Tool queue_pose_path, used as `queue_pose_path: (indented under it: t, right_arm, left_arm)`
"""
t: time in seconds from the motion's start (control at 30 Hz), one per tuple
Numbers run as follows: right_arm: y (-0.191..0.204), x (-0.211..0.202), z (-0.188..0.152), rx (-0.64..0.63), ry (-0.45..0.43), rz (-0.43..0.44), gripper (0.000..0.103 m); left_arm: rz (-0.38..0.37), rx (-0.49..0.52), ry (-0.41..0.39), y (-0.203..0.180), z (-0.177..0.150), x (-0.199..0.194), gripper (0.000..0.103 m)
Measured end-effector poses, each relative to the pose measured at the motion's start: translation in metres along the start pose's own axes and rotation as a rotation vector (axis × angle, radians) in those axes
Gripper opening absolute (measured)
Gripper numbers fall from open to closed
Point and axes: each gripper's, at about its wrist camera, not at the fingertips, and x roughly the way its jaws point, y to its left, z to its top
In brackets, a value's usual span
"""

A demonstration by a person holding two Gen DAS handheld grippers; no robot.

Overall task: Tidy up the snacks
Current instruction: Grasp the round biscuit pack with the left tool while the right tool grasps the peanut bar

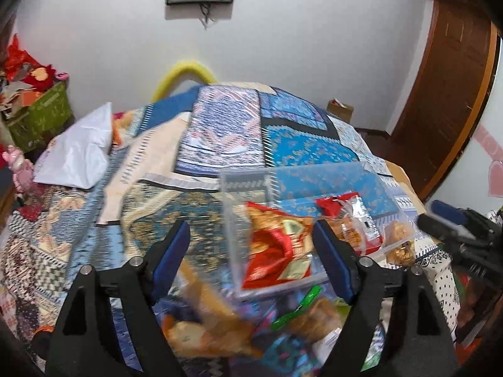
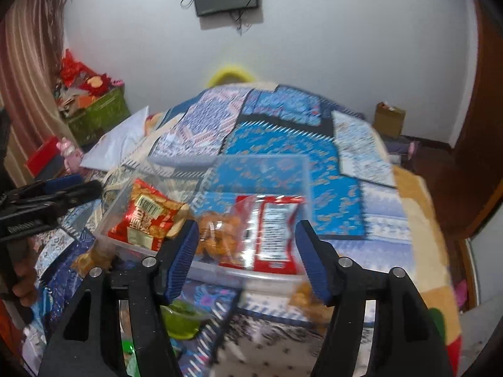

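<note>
A clear plastic box stands on the patterned bedspread. In it lie a red-and-gold snack bag and a red-and-clear bag of orange snacks. My left gripper is open and empty, just in front of the box. Loose snack packets lie blurred under it. My right gripper is open and empty at the box's near wall. It also shows in the left wrist view; the left gripper shows in the right wrist view.
A white plastic bag lies at the bed's left. A green crate of clutter stands at the far left, a cardboard box at the far right. A green packet lies near my right gripper.
</note>
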Motion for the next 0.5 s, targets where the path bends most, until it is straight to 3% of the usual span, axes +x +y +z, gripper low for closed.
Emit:
queue_pose_path:
  t: [0.23,0.5]
  right_arm:
    - [-0.022,-0.028,-0.009,0.029,-0.027,-0.072,0.07]
    - [-0.043,-0.017,-0.043,0.038,0.068,-0.142,0.07]
  left_arm:
    - [0.059,-0.045,0.038,0.038,-0.027,-0.016,0.088]
    - [0.041,-0.074,0.165,0.054,-0.074,0.003,0.088]
